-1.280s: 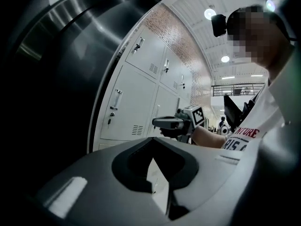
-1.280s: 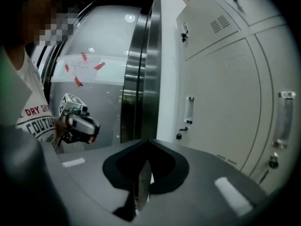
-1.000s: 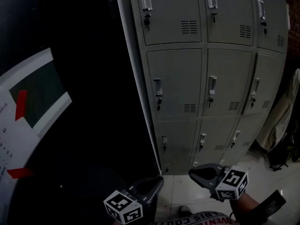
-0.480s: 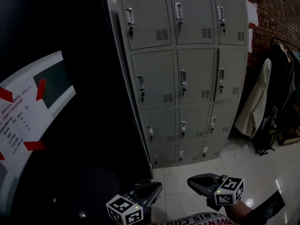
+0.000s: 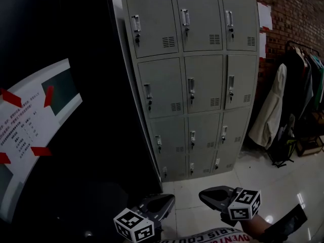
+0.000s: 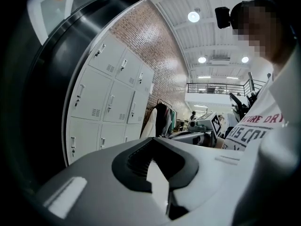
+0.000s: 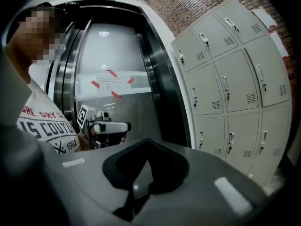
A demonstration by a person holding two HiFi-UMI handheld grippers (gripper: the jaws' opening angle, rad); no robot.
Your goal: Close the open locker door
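1. Grey metal locker bank (image 5: pixel 192 80) stood upright on the tiled floor (image 5: pixel 263 181), ahead of and above both tools, its long axis vertical, with three columns of doors
2. Every door that showed in the head view sat flush with its handle and key in place. No open door could be found in any view, so the task's door was either out of frame or already shut (judgement)
3. Left gripper (image 5: pixel 157 206) was held low near the person's body, jaws together and nothing between them; its own view confirmed this (image 6: pixel 153 142)
4. Right gripper (image 5: pixel 215 197) was also low, just right of the left one, jaws together and empty (image 7: pixel 146 141)
5. Both tools were well apart from the lockers, tips pointing up and forward toward the bank's bottom edge. The right gripper sat nearer the bank's front and looked the likelier one to push a door (judgement)
6. Room to move: bare floor lay between the tools and the bank's bottom edge. A dark glossy panel (image 5: pixel 76 186) with a taped paper notice (image 5: pixel 35 130) crowded the bank's left edge. Hanging coats (image 5: pixel 273 110) and a brick wall (image 5: pixel 293 14) were close to its right edge, so any swing there looked tight (judgement)
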